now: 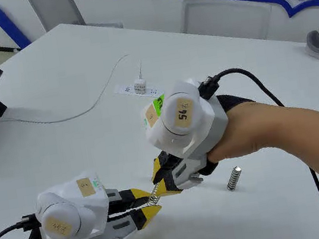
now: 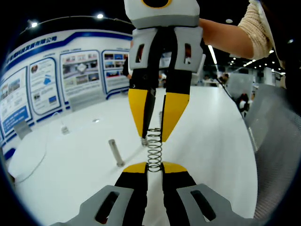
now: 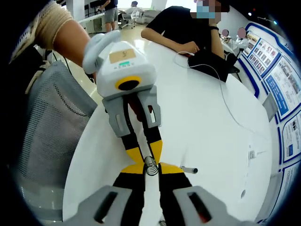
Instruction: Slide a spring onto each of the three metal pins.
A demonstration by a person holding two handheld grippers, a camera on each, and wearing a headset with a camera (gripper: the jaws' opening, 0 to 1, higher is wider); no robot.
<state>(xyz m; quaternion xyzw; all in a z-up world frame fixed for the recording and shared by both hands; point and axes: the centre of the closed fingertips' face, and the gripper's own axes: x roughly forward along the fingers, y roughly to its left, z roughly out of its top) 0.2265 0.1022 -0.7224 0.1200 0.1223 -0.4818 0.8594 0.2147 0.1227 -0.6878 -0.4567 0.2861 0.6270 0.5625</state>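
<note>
Bearing a tan sticker [image 1: 183, 111] with a handwritten number that looks like 56, the right gripper [image 1: 157, 187] meets the left gripper [image 1: 153, 204] tip to tip above the white table [image 1: 79, 65]. The left one's stickers and the print on the blue-framed wall boards [image 2: 47, 84] are too small to read. The left jaws pinch the near end of a spring [image 2: 154, 153]. The right jaws sit close around its far end, but whether they squeeze it cannot be told. In the left gripper view a metal pin [image 2: 115, 153] stands upright just left of the spring. In the head view a second spring [image 1: 234, 178] stands near its right. Beyond the spring, bare tabletop reaches a small white block [image 1: 139, 86]. A mesh chair [image 2: 277, 141] sits past the table edge.
</note>
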